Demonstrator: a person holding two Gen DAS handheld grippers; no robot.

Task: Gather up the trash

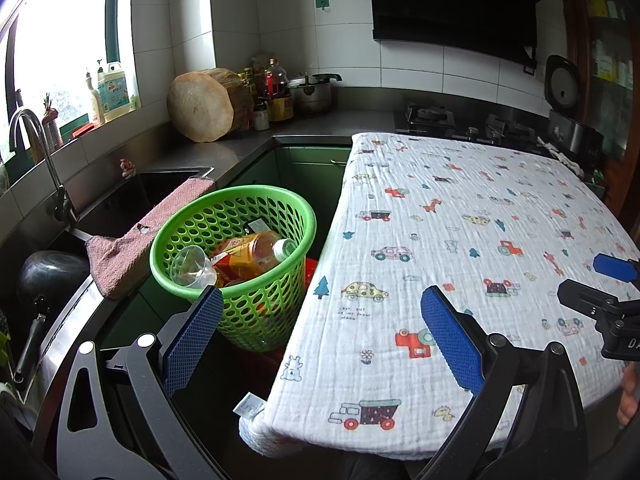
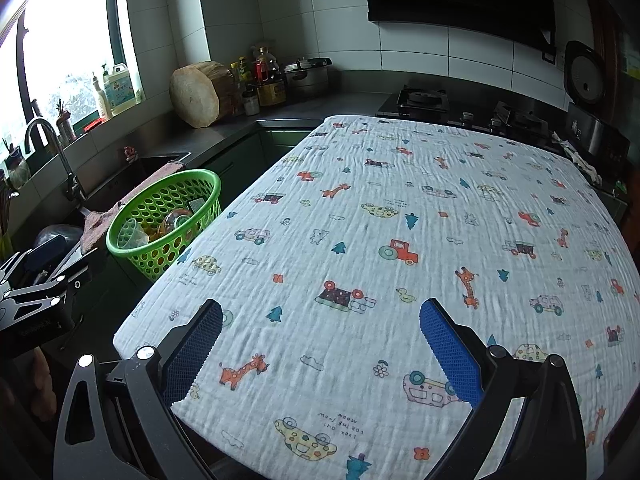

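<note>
Entry: trash collection, judged near or at its end.

Landmark: green basket (image 1: 236,256), a perforated plastic bin standing just beside the near-left edge of the tabletop (image 1: 460,208), between it and the sink.

Contents of the basket, as seen from the left wrist view:
- clear plastic cup (image 1: 192,268), lying tilted against the near-left wall;
- plastic bottle (image 1: 264,250) with amber liquid and a white cap, lying across the middle;
- orange-red carton (image 1: 232,250), partly under the bottle;
- a small dark item at the far wall, too small to be identified.

Tabletop, to the right of the basket: covered by a white printed cloth; no loose trash is seen on it in either view. Little is therefore judged to be left, unless items lie outside the frames.

Left gripper (image 1: 332,320): fingers spread wide, nothing held; positioned over the tabletop edge nearest the basket.
Right gripper (image 2: 320,328): fingers likewise spread, nothing held; well to the right of the basket, over the cloth.

Not determined: the lower layers of the basket, hidden by its wall and by the upper items; a red object under or behind the basket, mostly concealed; the floor; the tabletop's near edge, cut off by the grippers.
</note>
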